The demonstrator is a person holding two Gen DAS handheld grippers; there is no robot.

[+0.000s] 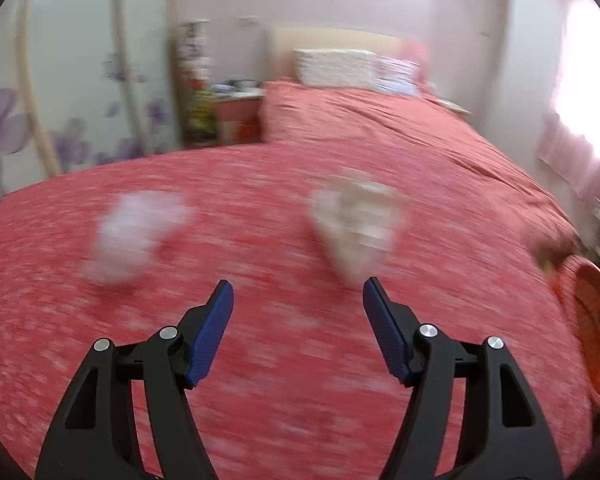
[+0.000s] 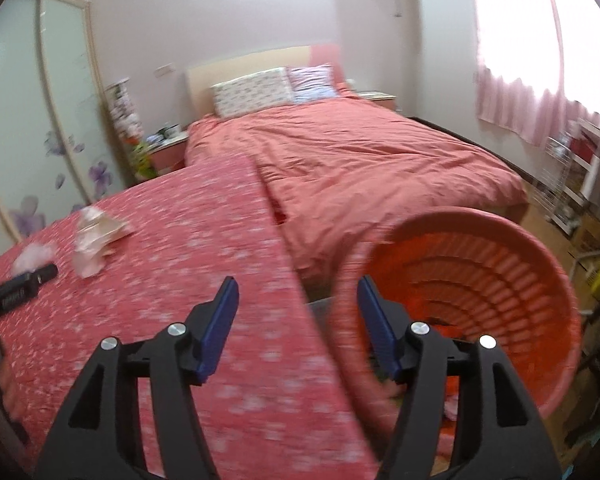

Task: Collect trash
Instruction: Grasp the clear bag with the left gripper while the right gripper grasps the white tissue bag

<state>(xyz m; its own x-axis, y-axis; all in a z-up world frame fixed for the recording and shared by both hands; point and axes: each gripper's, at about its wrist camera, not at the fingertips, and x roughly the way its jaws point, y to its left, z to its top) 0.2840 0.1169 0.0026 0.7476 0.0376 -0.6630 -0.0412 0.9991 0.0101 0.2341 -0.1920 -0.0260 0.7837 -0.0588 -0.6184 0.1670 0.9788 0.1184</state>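
Holding both claws spread and empty, your left claw [image 1: 298,300] has two trash wads [image 1: 356,228] just above it at frame centre; your right claw [image 2: 298,298] overlaps the basket [image 2: 500,240] rim, lower right.

Two wads [image 2: 94,240] on table [image 2: 220,240], basket [image 2: 472,304] right.

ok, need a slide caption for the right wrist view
Right gripper open and empty beside tilted orange basket; two crumpled papers lie on the red cloth.
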